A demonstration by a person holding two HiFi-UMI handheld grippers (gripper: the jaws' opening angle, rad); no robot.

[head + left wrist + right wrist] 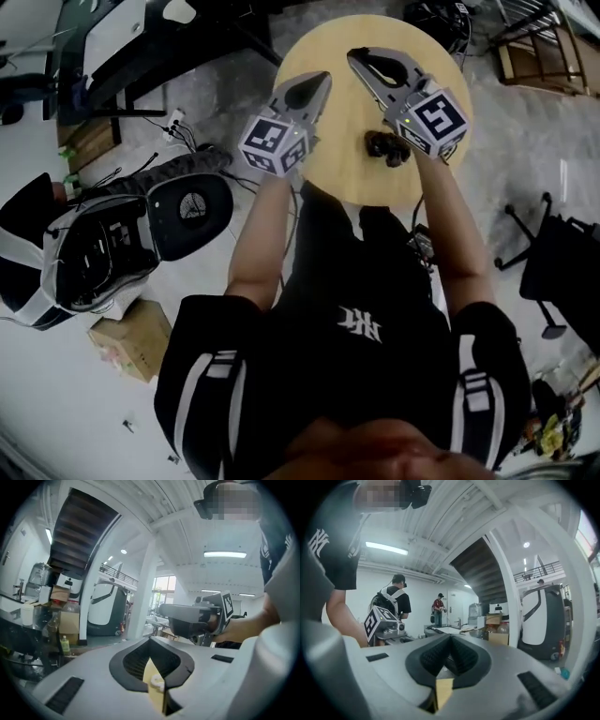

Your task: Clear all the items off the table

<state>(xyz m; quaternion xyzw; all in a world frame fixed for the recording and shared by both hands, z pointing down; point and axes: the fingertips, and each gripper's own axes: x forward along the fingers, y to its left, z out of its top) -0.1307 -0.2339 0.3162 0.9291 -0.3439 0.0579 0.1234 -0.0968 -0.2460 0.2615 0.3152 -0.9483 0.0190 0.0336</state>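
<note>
A small dark lumpy object (pixel 387 146) lay on the round table (pixel 343 141) close to its near edge. In the head view it sat just beside the right gripper's marker cube, well behind that gripper's tips. The right gripper (pixel 355 54) and left gripper (pixel 322 79) hung over the table, pointing toward its far edge. Each had its jaws pressed together with nothing between them.

Left forearm (pixel 260 230) and right forearm (pixel 456 220) stretch forward; left gripper (pixel 317 87) and right gripper (pixel 362 62) point roughly level, jaws closed, empty.
</note>
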